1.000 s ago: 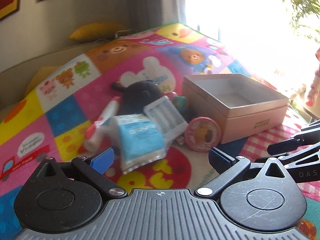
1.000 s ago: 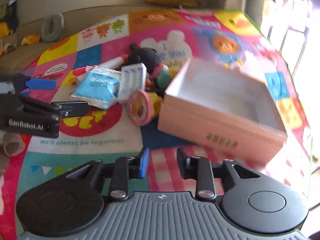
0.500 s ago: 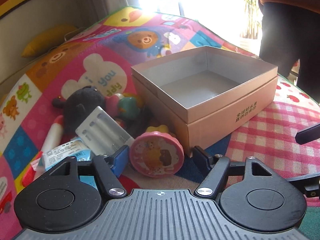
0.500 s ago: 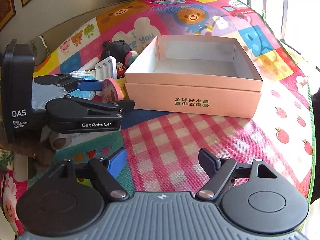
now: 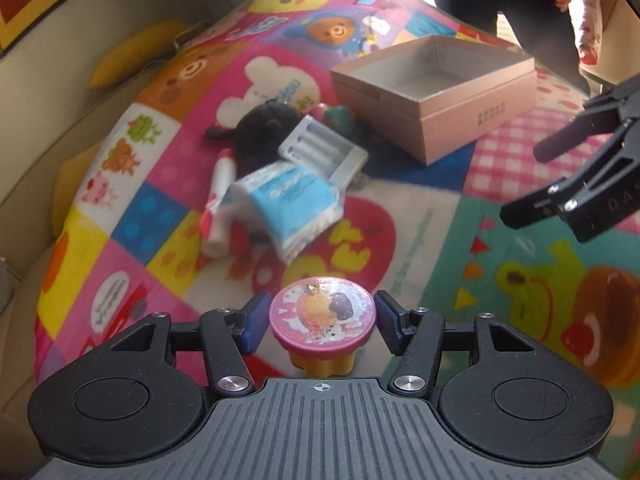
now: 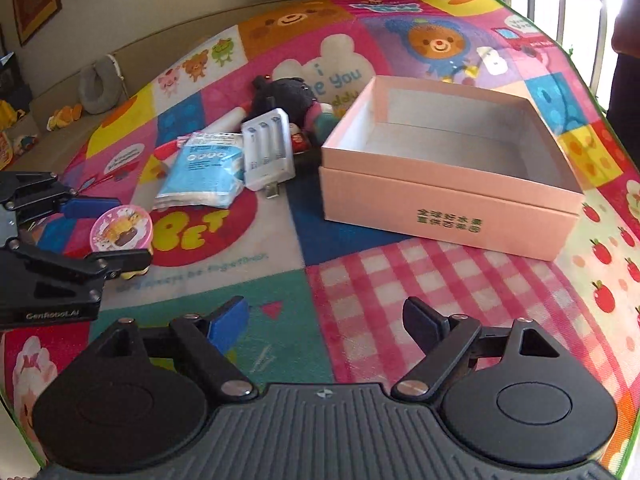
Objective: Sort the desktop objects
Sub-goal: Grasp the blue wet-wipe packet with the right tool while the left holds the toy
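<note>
My left gripper [image 5: 322,322] is shut on a small jelly cup with a pink lid [image 5: 322,316] and yellow base; it also shows in the right wrist view [image 6: 121,229], held off the mat at the left. My right gripper [image 6: 326,326] is open and empty above the pink checked patch. An open pink cardboard box [image 6: 452,168] stands at the right, empty inside. A pile lies left of it: a blue tissue pack [image 6: 202,170], a white battery case [image 6: 269,148], a black plush toy [image 6: 286,94] and a white tube [image 5: 218,208].
A colourful cartoon play mat [image 6: 280,256] covers the surface. A person's dark legs [image 5: 500,4] stand behind the box. A yellow cushion [image 5: 132,52] and a beige sofa edge [image 5: 36,152] lie at the far left.
My left gripper closed on the pink-lidded cup and pulled it back and left, away from the box and pile. My right gripper drew back a little and stays open.
</note>
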The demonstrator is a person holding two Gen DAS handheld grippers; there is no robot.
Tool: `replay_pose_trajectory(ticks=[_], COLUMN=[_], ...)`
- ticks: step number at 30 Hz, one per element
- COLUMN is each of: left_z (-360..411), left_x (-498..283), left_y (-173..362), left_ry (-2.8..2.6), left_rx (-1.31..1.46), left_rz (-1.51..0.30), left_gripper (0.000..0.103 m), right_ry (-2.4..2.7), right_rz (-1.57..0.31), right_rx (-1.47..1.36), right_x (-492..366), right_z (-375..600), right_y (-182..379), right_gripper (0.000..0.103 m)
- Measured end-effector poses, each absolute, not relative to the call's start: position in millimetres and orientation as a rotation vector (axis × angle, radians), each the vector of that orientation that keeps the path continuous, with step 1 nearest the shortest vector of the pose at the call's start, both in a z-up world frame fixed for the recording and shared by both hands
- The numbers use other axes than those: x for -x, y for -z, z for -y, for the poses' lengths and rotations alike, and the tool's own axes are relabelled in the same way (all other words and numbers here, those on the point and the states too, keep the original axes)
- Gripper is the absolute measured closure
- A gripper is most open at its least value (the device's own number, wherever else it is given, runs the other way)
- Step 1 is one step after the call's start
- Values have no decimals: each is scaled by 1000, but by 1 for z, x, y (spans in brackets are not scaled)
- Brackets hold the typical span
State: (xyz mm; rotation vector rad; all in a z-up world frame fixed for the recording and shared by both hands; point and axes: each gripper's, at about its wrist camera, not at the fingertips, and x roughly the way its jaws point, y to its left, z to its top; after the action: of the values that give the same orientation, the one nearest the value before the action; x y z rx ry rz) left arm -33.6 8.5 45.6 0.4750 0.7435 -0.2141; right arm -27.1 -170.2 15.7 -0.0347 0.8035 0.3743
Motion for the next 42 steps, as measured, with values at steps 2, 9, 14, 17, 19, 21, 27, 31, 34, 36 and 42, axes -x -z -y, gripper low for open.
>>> replay_pose_trajectory(ticks=[2,9,14,17,19,21,27,31,34,36,42], left_z=[-22,-67,-76,-76,-79,-80,-78,-80,-86,-91,-105], left_x=[44,51,52,51,48,47,46,42,38,36,32], left_y=[-42,-33,-25,-22,-22,-22,-22,-22,-22,-22,-22], left_ry=[185,64,75,54,51,44,36,5,-40,-63,-104], left_rx=[-486,-447,-400,-392,-358,-335,-321,-328,-334,-328,-311], left_rz=[-757,-778,-799,-788,-796,-802,-796,-790,-788,-793,-800], left_gripper=[40,24,13,7,7,7,7,7,7,7,6], right_ry=[-417,-574,-610,-631,-636,-641,-649,-629,-600,-599,-581], right_rz=[-816,-906,-933,-957,-973,-986,-985,-961,-913,-909,-862], right_rx=[52,183,301,327,335,339,343,332,315,285,245], right_x=[27,32,38,38,36,33,33,29,23,15,-19], right_z=[153,84,55,48,46,44,44,46,51,53,40], right_y=[-17,-10,-2,-2,-2,-2,-1,-5,-12,-18,-36], right_gripper=[18,17,8,4,3,2,0,1,11,19,33])
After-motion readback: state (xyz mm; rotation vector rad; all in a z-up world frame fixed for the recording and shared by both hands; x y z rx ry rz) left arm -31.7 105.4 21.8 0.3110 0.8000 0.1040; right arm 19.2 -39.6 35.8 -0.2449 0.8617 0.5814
